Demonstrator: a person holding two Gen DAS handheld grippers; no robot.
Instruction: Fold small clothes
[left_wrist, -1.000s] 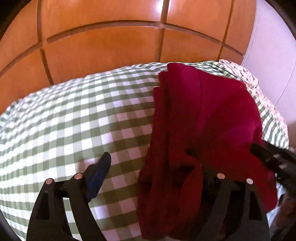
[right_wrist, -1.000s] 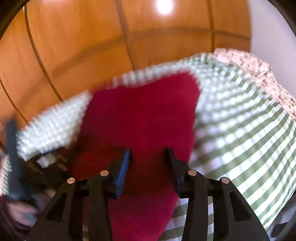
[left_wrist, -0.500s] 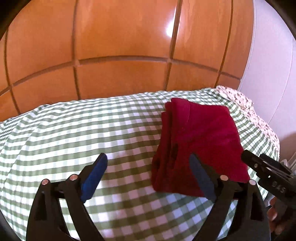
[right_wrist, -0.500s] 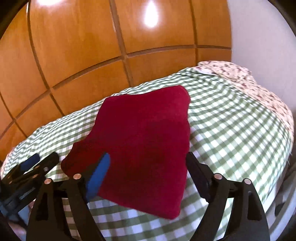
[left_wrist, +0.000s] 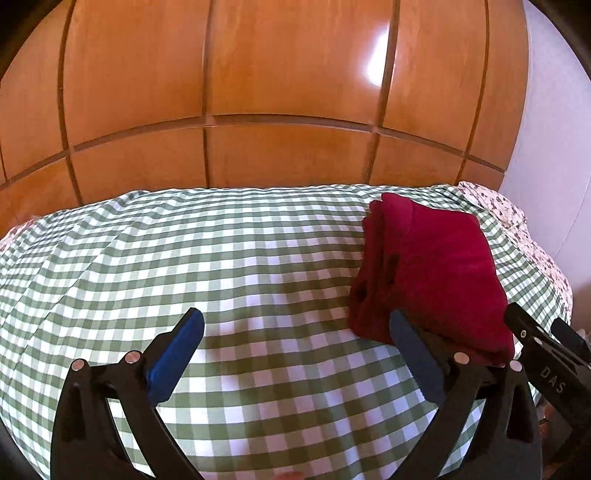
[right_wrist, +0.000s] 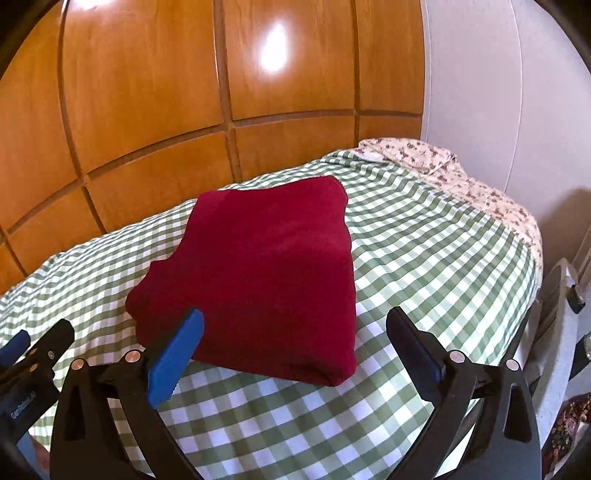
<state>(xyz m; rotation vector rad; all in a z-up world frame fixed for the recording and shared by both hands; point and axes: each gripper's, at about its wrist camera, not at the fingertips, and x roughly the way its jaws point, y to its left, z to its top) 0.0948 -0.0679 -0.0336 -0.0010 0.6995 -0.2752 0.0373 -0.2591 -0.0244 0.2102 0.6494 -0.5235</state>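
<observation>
- Folding looked finished for the one garment in sight: the red top (right_wrist: 266, 273) lay as a compact, layered rectangle on the checked bedspread (right_wrist: 424, 258), toward the end where a flowered cloth (right_wrist: 461, 177) covered the bed.
- Left tongs (left_wrist: 295, 354) were opening wide, with nothing but bedspread between the blue pads; the red top sat beyond and to the side of one pad (left_wrist: 413, 354), not gripped.
- Right tongs (right_wrist: 295, 350) were opening too, jaws spread and empty; the near edge of the top showed between them, with no pad seen pressing on it.
- What remained, by my judgement, was little or nothing on this piece; whether more clothes waited could not be told, since none appeared.
- Left view showed the stacked fold edges along the side of the top (left_wrist: 373, 266), a long bare stretch of bedspread (left_wrist: 184, 258), and part of the other tool (left_wrist: 546, 362) at the frame edge.
- Right view showed instead the smooth upper face of the top, the white wall (right_wrist: 480, 92), and the wood panelling (right_wrist: 147, 110) behind the bed.
</observation>
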